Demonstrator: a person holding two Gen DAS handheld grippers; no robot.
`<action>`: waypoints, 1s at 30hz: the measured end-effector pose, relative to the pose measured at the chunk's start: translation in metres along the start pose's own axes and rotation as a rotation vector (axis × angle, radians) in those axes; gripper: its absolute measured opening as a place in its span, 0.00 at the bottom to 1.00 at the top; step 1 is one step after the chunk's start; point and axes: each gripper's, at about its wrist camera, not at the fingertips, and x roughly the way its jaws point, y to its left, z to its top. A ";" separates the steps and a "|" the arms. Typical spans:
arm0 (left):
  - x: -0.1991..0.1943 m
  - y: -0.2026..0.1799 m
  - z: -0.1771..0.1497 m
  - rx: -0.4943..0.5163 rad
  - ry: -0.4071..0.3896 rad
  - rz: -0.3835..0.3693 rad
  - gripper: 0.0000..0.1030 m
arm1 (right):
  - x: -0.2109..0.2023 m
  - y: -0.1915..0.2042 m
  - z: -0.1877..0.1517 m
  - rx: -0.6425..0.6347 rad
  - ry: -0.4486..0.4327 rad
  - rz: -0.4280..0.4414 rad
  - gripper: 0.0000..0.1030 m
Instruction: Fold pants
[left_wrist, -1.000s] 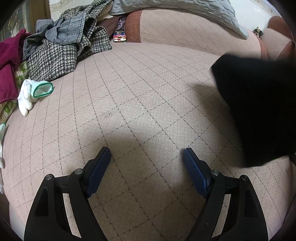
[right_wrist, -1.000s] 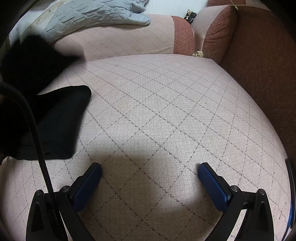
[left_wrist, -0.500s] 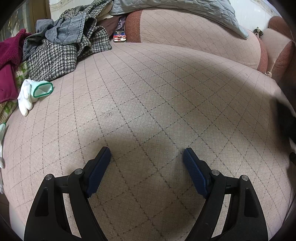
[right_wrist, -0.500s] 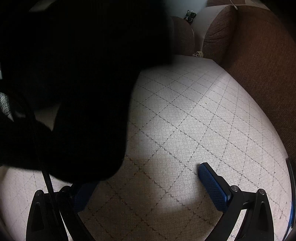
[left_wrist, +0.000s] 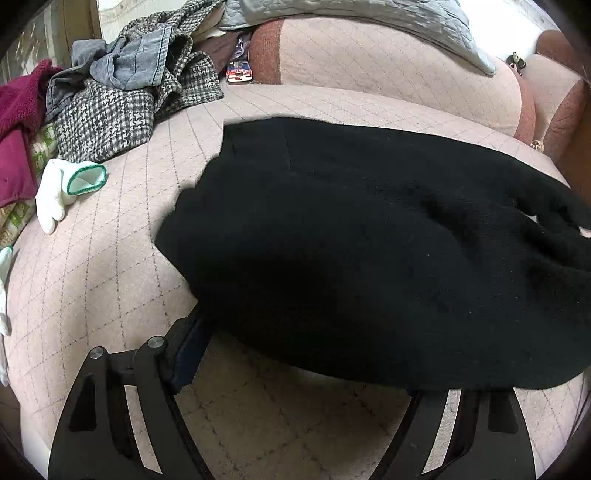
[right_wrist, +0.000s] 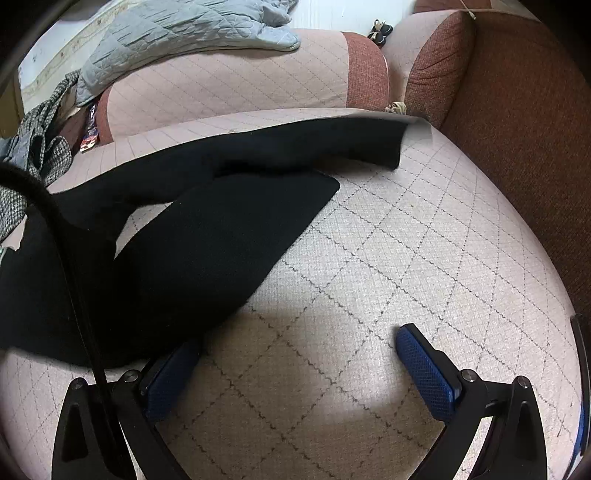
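Observation:
Black pants (left_wrist: 369, 243) lie spread on the pink quilted sofa seat (left_wrist: 110, 280). In the left wrist view the waist end covers the tips of my left gripper (left_wrist: 295, 350), whose jaws stand wide apart with nothing clamped. In the right wrist view the pants (right_wrist: 192, 254) lie at left, both legs reaching toward the far right, one leg end (right_wrist: 373, 144) near the armrest. My right gripper (right_wrist: 299, 373) is open; the pants edge overlaps its left fingertip (right_wrist: 173, 373).
A pile of houndstooth and grey clothes (left_wrist: 122, 96) and a maroon garment (left_wrist: 14, 122) sit at the far left. A white glove (left_wrist: 62, 192) lies beside them. A grey quilt (right_wrist: 177, 33) drapes the backrest. A brown armrest (right_wrist: 517, 147) bounds the right side.
The black pants swung through the air across both views and now lie spread on the seat in front of both grippers. Neither gripper has moved or closed.

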 end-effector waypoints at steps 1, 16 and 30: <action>0.000 0.000 0.000 -0.001 -0.001 -0.002 0.80 | 0.000 0.001 0.000 0.000 0.002 0.000 1.00; 0.000 -0.004 0.001 0.012 0.003 0.015 0.80 | 0.001 -0.002 0.000 -0.001 0.002 0.002 1.00; -0.070 0.004 -0.019 -0.054 -0.028 -0.024 0.80 | -0.027 -0.002 -0.002 -0.025 0.044 0.157 0.97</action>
